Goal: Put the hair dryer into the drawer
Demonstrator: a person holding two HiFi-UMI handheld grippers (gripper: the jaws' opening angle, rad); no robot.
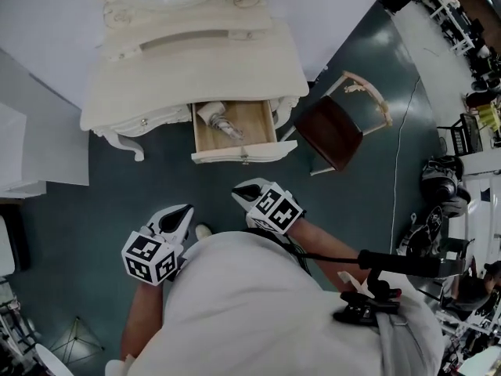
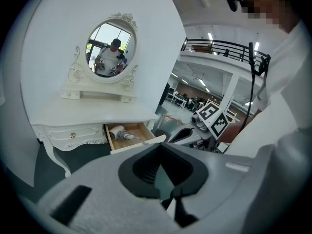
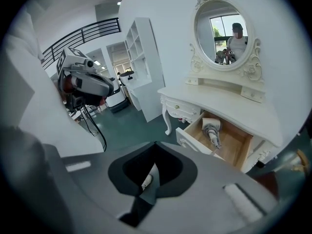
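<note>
Nearest the head camera is the person's white-clad torso [image 1: 258, 304], which fills the lower part of that view. Just ahead of it are the two tools, the left tongs [image 1: 189, 208] and the right tongs [image 1: 237, 195]. Each carries its marker cube, and both are aimed forward and downward toward the table [image 1: 196, 61]. Left tongs: jaws together, nothing between them. Right tongs: jaws together, nothing between them. Both hang over the dark green floor [image 1: 94, 186], well apart from the furniture and touching nothing. The table is a cream dressing table with carved legs and an oval mirror [image 2: 111, 50] standing at its rear edge; the mirror reflects the person holding both tools. One drawer [image 1: 244, 154] in the table's front is pulled out and stands open. The hair dryer [image 1: 218, 119] lies inside this drawer on the wooden bottom, at the rear left as the head view shows it. Its round head is toward the table's body and its handle points toward the drawer front. A grey cord lies gathered along the handle. A chair [image 1: 337, 128] with a dark red seat stands on the floor to the right of the table, near its right corner.
</note>
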